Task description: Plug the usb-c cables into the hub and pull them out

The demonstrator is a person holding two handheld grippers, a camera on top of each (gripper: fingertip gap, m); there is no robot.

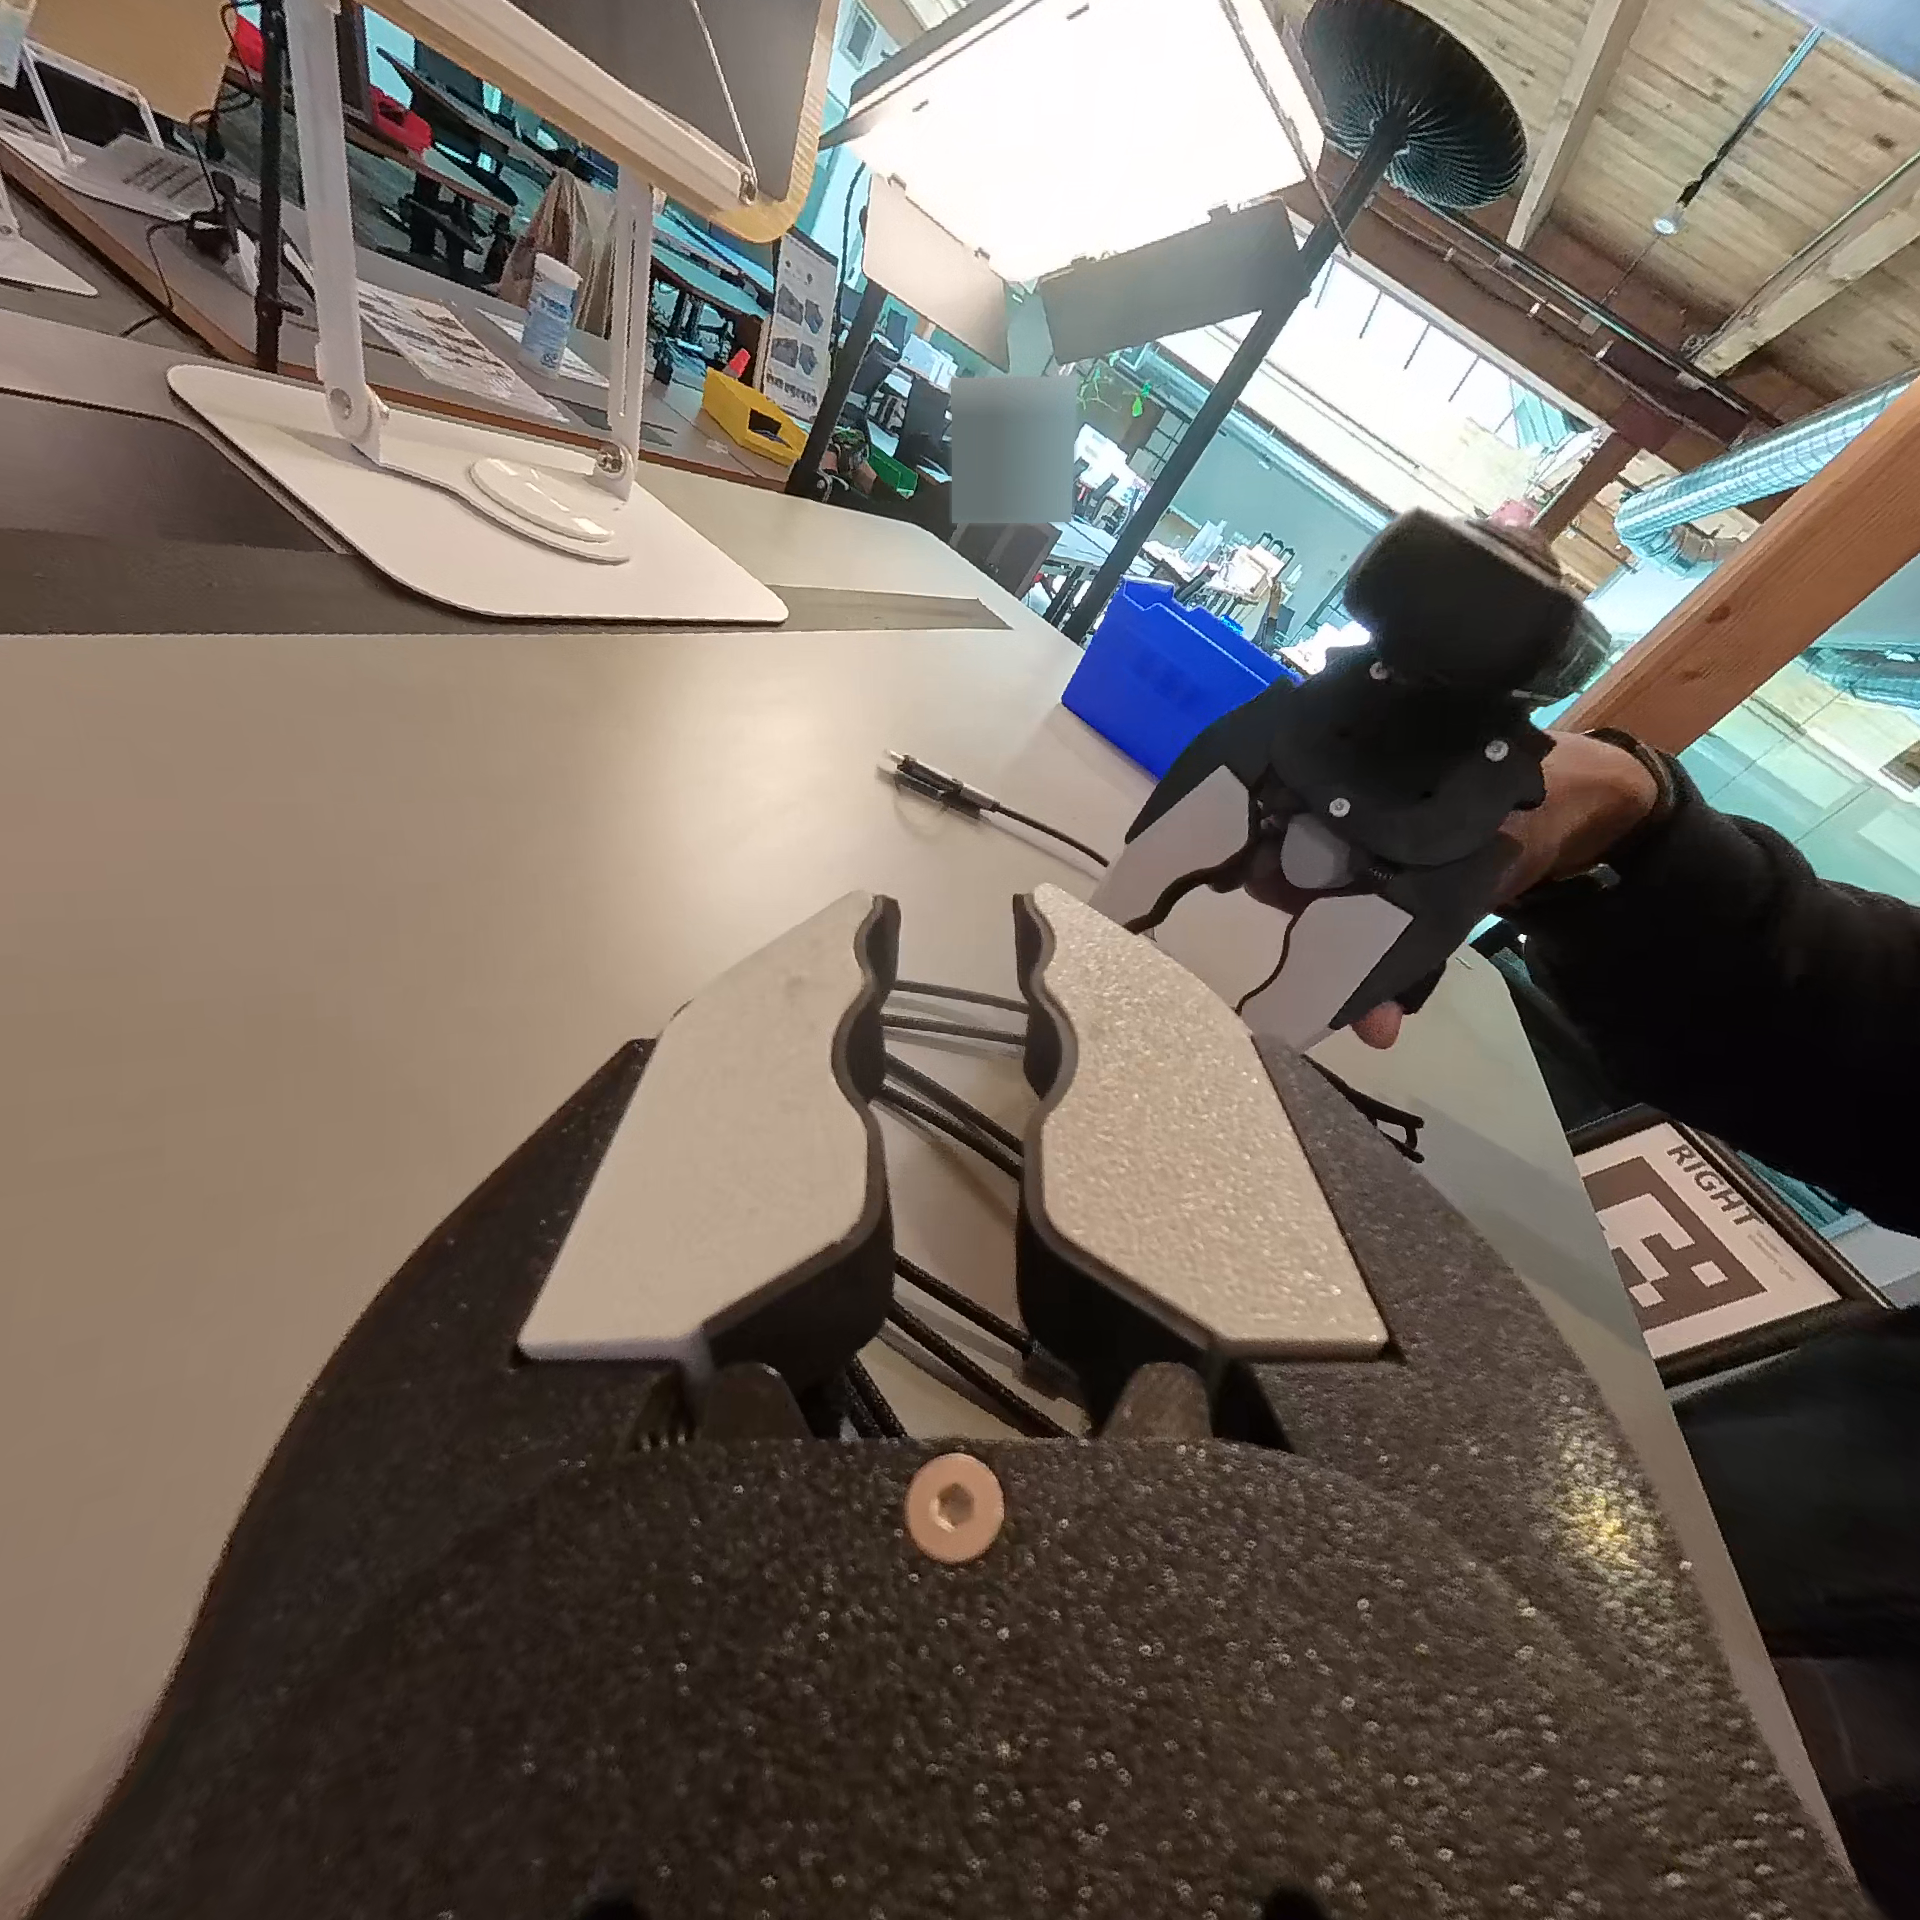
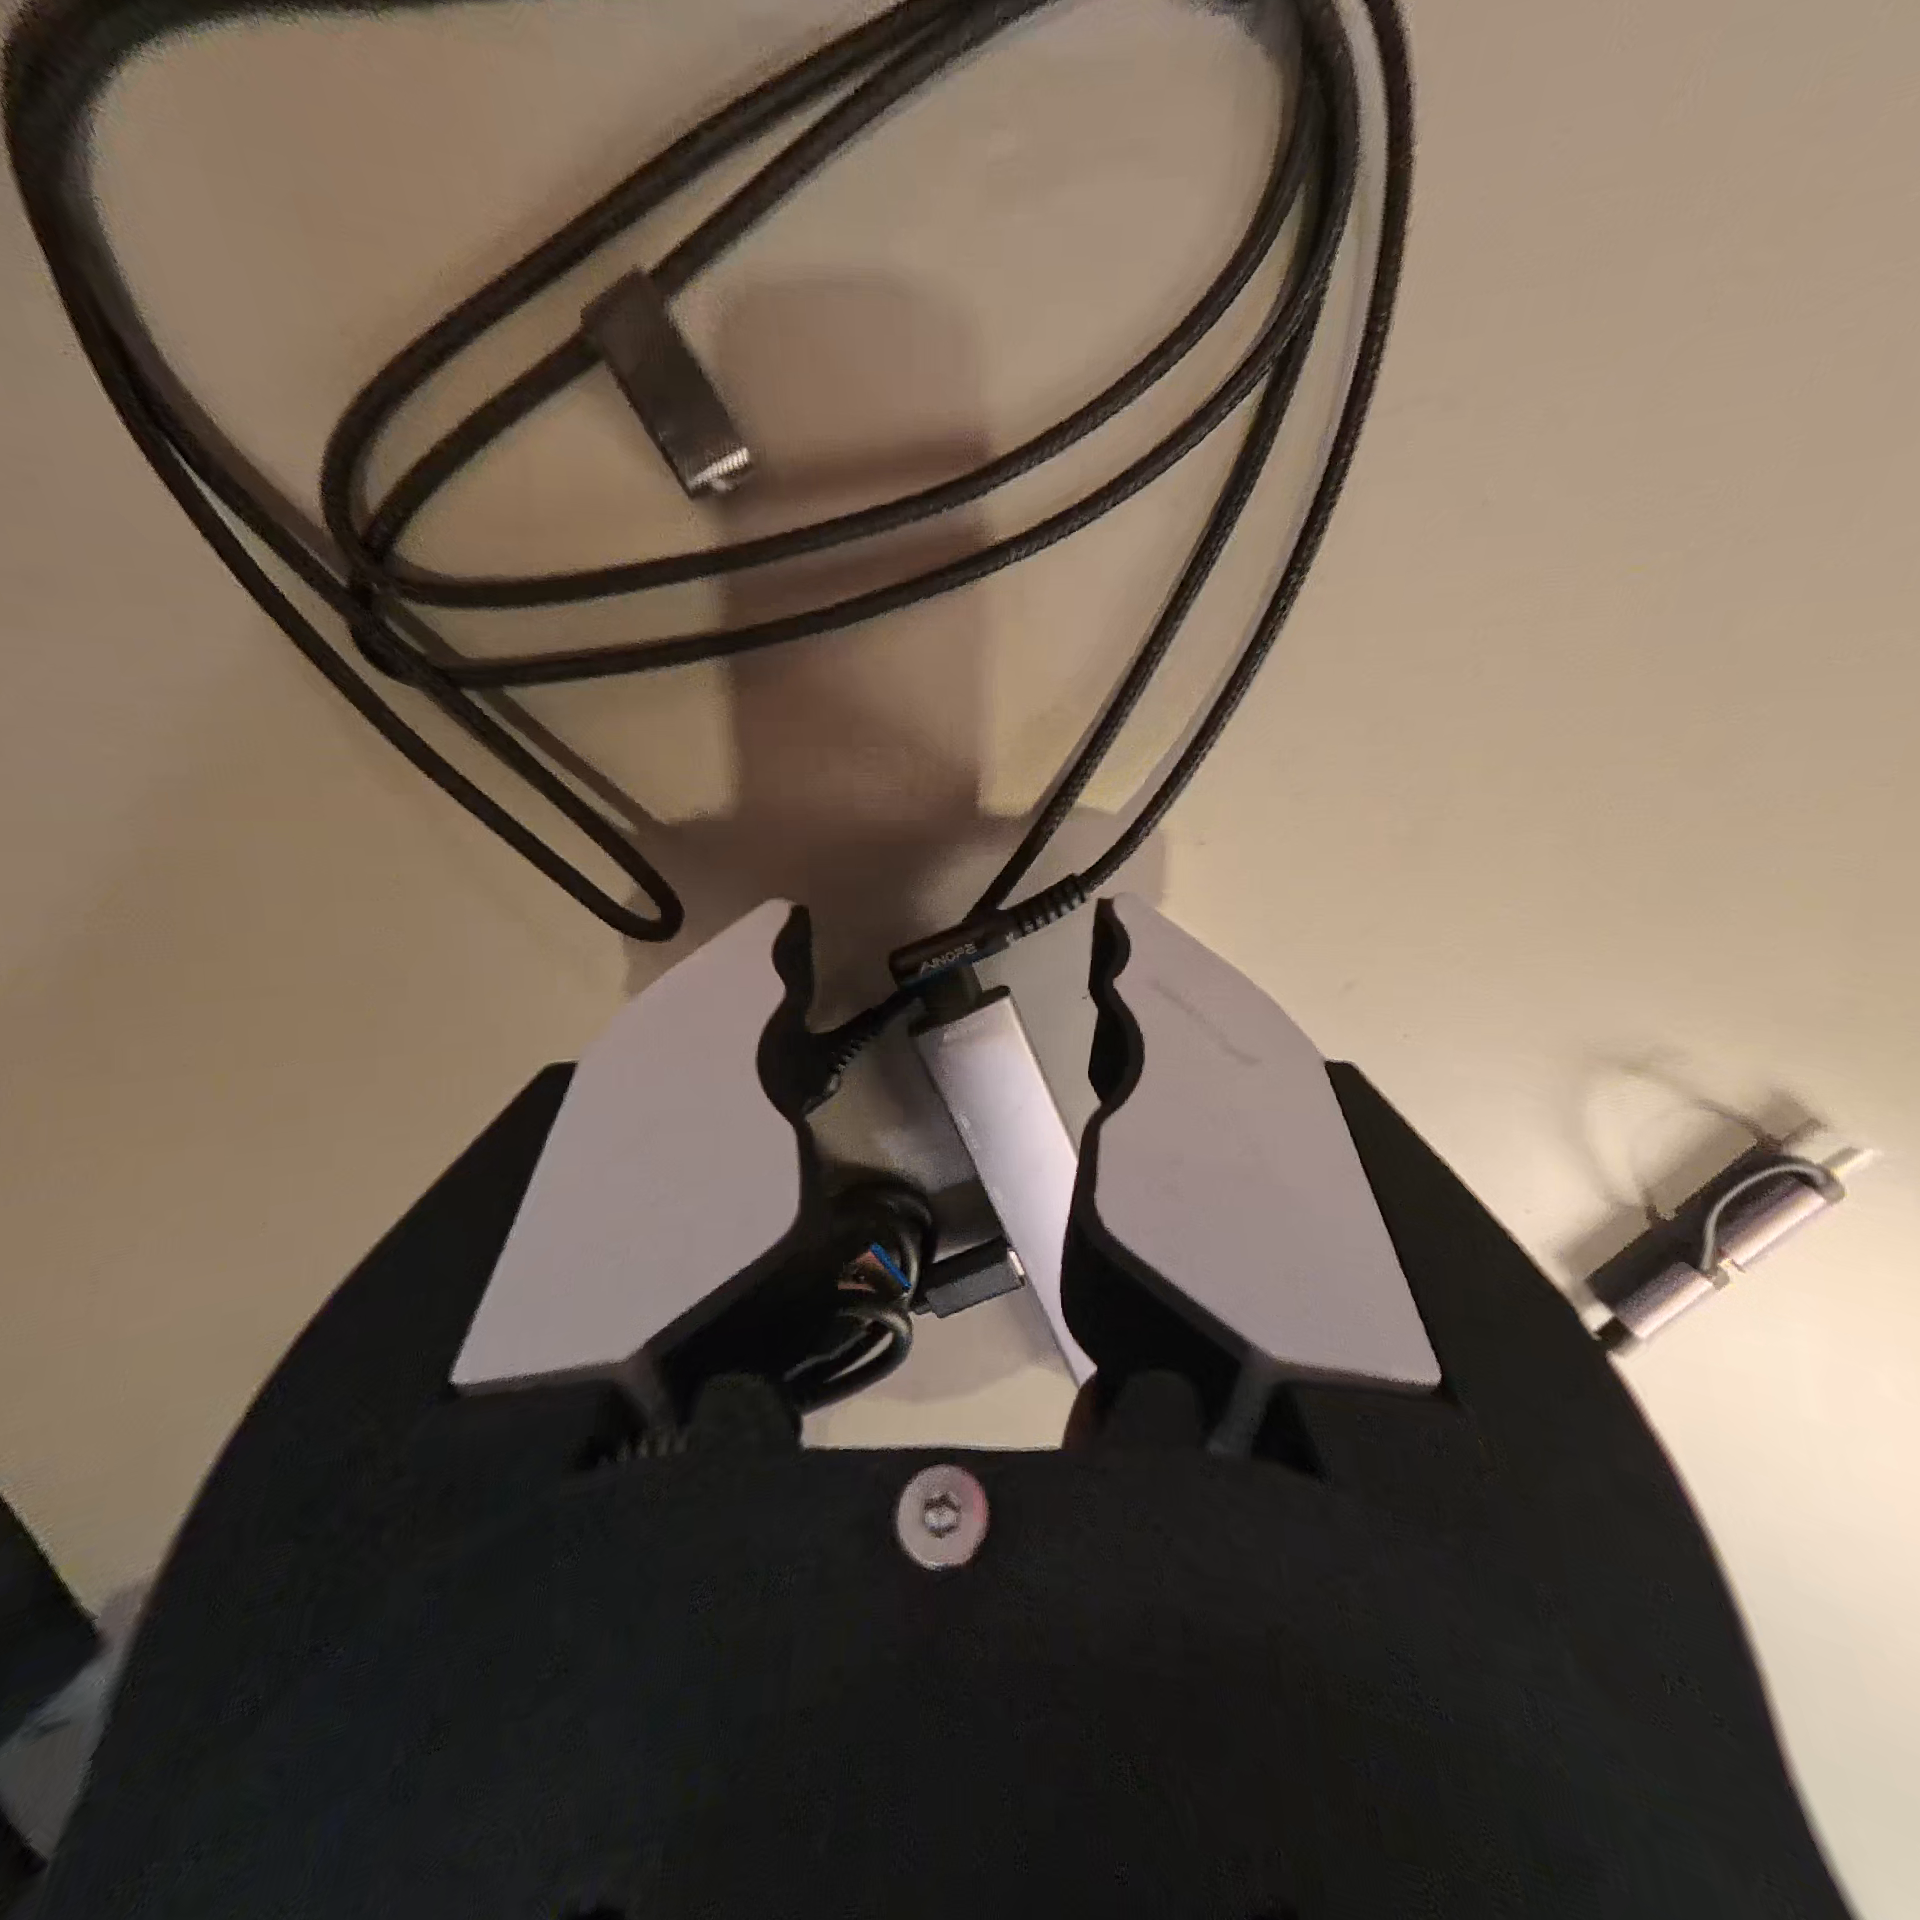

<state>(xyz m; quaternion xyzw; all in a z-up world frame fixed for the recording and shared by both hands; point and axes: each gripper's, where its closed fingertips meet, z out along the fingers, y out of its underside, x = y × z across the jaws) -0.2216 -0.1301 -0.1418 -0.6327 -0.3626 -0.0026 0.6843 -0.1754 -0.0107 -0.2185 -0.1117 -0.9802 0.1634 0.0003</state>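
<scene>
My right gripper (image 2: 951,930) points straight down at the pale table (image 2: 1558,520), its jaws spread apart with nothing clamped. Between them lies the silver hub (image 2: 992,1101), a slim bar tilted so its far end points to about eleven o'clock. A black right-angle plug (image 2: 945,956) sits against that far end, and its braided cable (image 2: 727,613) runs up toward one o'clock before curling into big loose loops across the top of the view. Inside the loops, at about eleven o'clock from the hub, rests a small dark metal connector (image 2: 675,400). Near the hub's close end I can see another dark plug (image 2: 971,1288) and a bundle of black wires (image 2: 862,1299) beside my left-side finger; whether that plug is seated I cannot tell. Well off at three o'clock lies a grey adapter (image 2: 1714,1236) with a thin looped cord. My left gripper (image 1: 951,909) hovers low over the same table, jaws parted and empty, black cable strands showing in the gap. From it, the right gripper (image 1: 1179,961) hangs at two o'clock, and a pair of plug ends (image 1: 940,779) lies at twelve o'clock.
</scene>
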